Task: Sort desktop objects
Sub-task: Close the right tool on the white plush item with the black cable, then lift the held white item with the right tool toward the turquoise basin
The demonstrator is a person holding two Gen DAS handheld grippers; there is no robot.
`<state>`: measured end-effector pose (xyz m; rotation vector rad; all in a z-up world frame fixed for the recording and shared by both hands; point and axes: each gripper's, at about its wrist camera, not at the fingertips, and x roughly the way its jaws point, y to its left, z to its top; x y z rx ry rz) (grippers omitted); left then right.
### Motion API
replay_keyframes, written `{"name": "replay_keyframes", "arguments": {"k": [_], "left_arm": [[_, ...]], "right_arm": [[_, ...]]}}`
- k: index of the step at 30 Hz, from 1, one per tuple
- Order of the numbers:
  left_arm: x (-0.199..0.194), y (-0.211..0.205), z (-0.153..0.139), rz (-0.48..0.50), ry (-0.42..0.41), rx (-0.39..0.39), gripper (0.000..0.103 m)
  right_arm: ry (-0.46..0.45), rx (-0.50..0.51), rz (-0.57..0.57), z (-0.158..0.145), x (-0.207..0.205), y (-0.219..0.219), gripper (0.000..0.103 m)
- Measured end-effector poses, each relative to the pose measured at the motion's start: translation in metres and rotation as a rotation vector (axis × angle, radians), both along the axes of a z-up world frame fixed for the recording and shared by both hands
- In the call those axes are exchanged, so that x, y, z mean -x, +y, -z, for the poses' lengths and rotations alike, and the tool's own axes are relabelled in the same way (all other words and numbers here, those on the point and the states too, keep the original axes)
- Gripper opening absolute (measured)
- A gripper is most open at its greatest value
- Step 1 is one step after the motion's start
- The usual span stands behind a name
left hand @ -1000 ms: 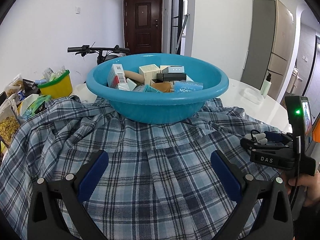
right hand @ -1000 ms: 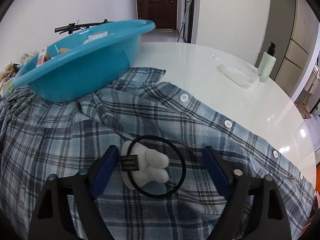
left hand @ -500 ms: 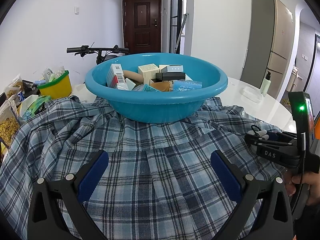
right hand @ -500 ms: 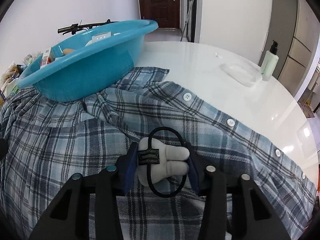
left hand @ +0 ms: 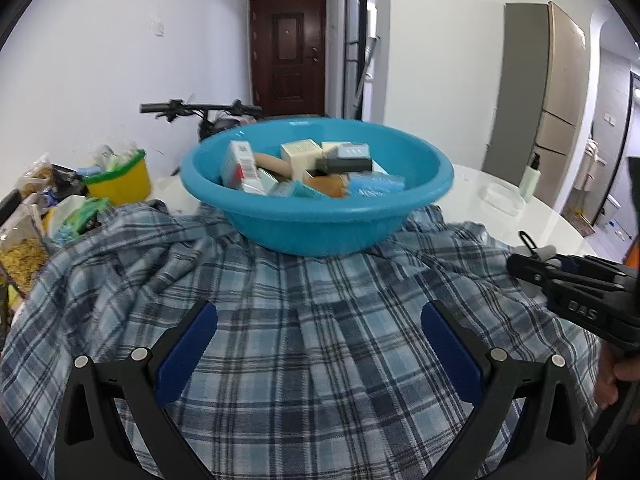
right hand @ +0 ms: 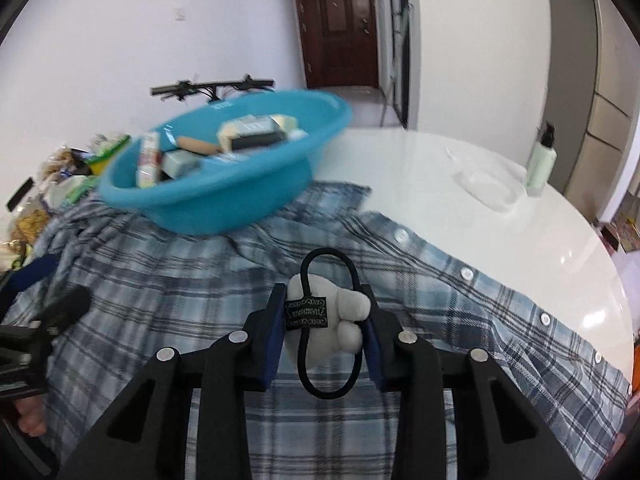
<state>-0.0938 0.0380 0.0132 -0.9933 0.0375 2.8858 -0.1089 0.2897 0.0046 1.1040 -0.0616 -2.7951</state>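
Note:
My right gripper [right hand: 323, 330] is shut on a white plush hair tie [right hand: 344, 312] with a black elastic loop and a black label, held above the plaid shirt [right hand: 168, 300]. It shows from the side in the left wrist view [left hand: 532, 258]. The blue basin [right hand: 208, 196] sits on the shirt ahead and to the left, holding several small boxes and a wooden handle; it also shows in the left wrist view [left hand: 316, 220]. My left gripper [left hand: 318, 344] is open and empty over the shirt [left hand: 304, 332], in front of the basin.
A white round table [right hand: 440, 192] carries a pump bottle [right hand: 541, 164] and a clear dish [right hand: 486, 188] at the far right. A yellow tub [left hand: 118, 182] and snack bags [left hand: 24, 248] crowd the left side. A bicycle handlebar [left hand: 200, 108] stands behind the basin.
My right gripper closed on the hair tie and lifted it off the shirt, tilting up toward the basin. The left gripper stayed open and rose slightly.

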Motion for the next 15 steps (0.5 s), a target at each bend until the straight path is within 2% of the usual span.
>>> {"name": "replay_keyframes", "arguments": {"k": [4, 15], "left_arm": [[-0.013, -0.007, -0.015, -0.052, 0.093, 0.028, 0.103], [-0.034, -0.040, -0.046, -0.099, 0.182, -0.021, 0.103]], "right_arm": [[0.055, 0.003, -0.036, -0.017, -0.011, -0.017, 0.033], [0.164, 0.032, -0.125, -0.049, -0.032, -0.060, 0.033]]}}
